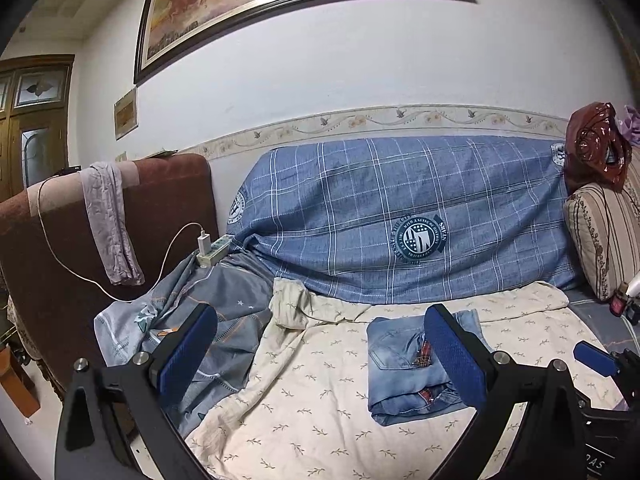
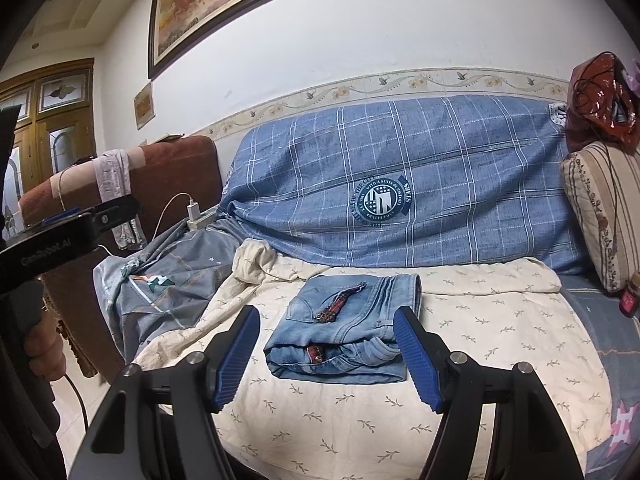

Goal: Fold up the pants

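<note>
Right wrist view showed the pants folded into a compact denim bundle on the cream leaf-print sheet, apart from both tools. The right gripper and left gripper stood released, holding nothing. Probably only a last squaring of edges remained, done with light presses. The blue checked cover's crest lettering was too small to read.

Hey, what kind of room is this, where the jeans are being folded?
Most likely a home living room: a sofa draped in a blue checked sheet, a large framed painting on the wall above it, and a striped cushion at one end. The folded jeans lie on the seat.
</note>
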